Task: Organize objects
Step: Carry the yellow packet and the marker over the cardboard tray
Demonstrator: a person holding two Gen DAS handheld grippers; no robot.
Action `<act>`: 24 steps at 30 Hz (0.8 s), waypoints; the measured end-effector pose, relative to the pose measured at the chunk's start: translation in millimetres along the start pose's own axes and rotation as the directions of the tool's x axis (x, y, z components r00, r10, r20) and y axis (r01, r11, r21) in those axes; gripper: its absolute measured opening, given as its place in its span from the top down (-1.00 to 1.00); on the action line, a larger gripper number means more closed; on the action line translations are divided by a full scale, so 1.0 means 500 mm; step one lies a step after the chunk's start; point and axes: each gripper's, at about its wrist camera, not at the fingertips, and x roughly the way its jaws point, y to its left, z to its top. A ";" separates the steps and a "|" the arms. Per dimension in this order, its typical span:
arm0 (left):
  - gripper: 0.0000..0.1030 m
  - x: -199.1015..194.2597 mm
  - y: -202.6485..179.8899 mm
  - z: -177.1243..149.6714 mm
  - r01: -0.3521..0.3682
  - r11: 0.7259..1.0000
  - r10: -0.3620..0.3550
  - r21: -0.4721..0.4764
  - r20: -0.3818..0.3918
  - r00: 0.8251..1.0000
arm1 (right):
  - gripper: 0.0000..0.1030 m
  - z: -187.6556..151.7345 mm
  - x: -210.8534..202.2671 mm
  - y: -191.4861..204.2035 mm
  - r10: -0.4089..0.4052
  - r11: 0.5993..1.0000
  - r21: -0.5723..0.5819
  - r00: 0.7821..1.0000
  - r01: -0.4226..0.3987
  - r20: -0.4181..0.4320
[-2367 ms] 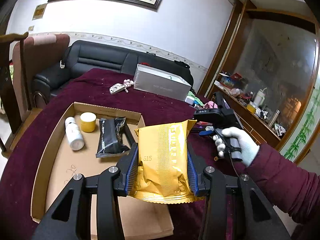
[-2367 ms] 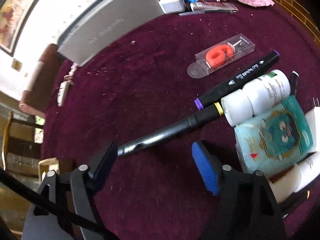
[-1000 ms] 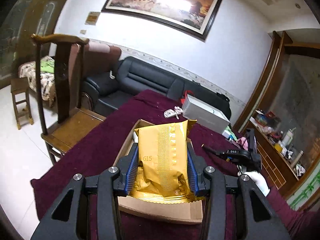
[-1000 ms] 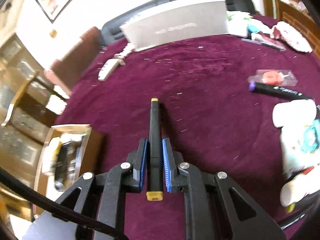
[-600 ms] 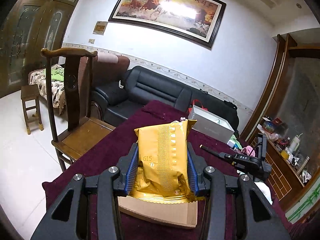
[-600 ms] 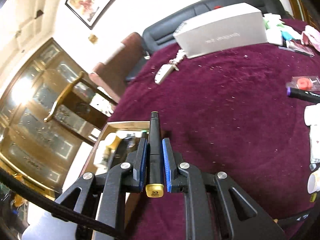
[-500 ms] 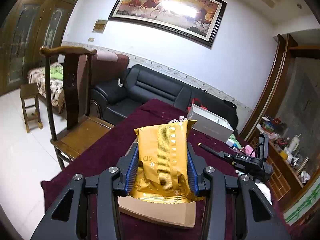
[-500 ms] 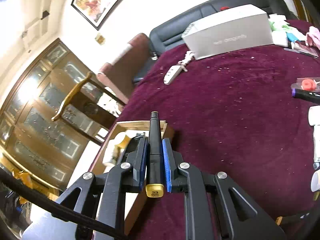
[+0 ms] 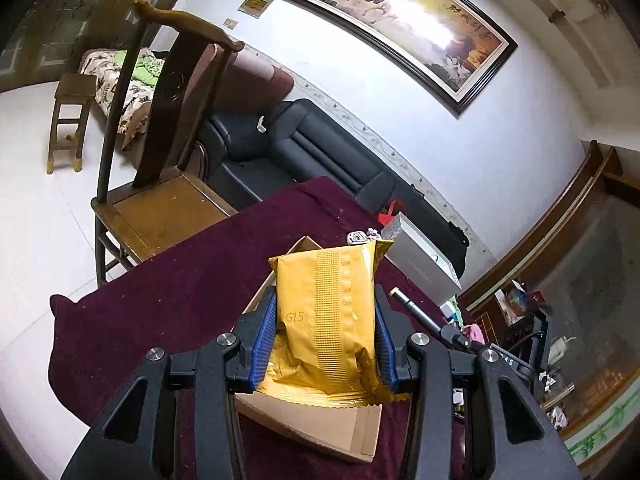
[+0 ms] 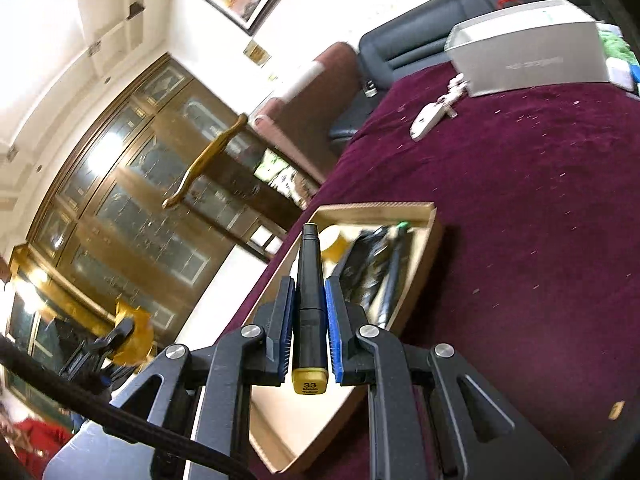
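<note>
Left gripper [image 9: 325, 344] clamps a gold foil packet [image 9: 327, 320] above the cardboard box [image 9: 320, 426] on the maroon tablecloth [image 9: 168, 304]. Right gripper [image 10: 309, 330] — jaws nearly together — grips a black marker [image 10: 309, 300], yellow-capped, over the same box [image 10: 434, 236] — bottle and dark items inside.

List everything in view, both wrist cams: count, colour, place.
gold foil packet: 1, gold, between the left gripper's fingers, above the box
marker: 1, black with yellow end cap, in the right gripper, over the box
cardboard box: 1, tan, open, near the table's edge; holds a yellow-lidded jar and dark items, blurred
tablecloth: 1, maroon, covers the table
grey box: 1, silver-grey, far side of the table
white remote-like item: 1, beside the grey box
wooden chair: 1, brown, beside the table
sofa: 1, black, against the wall
framed painting: 1, on the wall
left gripper: black, blue pads, shut on the packet
right gripper: black, blue pads, shut on the marker
</note>
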 end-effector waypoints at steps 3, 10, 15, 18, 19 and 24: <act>0.26 0.008 -0.008 -0.001 0.004 1.000 -0.004 0.018 -0.004 1.000 | 0.74 -0.014 0.017 0.011 0.014 1.000 -0.009 0.999 -0.015 -0.029; 0.26 0.074 -0.031 -0.025 0.028 0.996 -0.022 0.081 -0.077 0.997 | 0.74 -0.057 0.046 0.025 0.034 0.999 0.023 0.996 -0.032 -0.080; 0.26 0.147 -0.046 -0.060 0.036 0.987 -0.010 0.158 -0.164 0.986 | 0.74 -0.079 0.061 0.026 -0.006 1.000 0.027 0.994 0.009 -0.107; 0.26 0.184 -0.045 -0.076 0.036 0.983 0.001 0.178 -0.201 0.980 | 0.74 -0.081 0.081 0.018 -0.048 0.998 0.026 0.991 0.051 -0.128; 0.26 0.188 -0.046 -0.079 0.034 0.982 0.004 0.185 -0.204 0.979 | 0.74 -0.083 0.087 0.015 -0.058 0.998 0.026 0.989 0.062 -0.134; 0.26 0.219 -0.038 -0.077 -0.027 0.967 0.083 0.255 -0.212 0.974 | 0.74 -0.080 0.126 0.010 -0.104 0.994 0.013 0.980 0.108 -0.168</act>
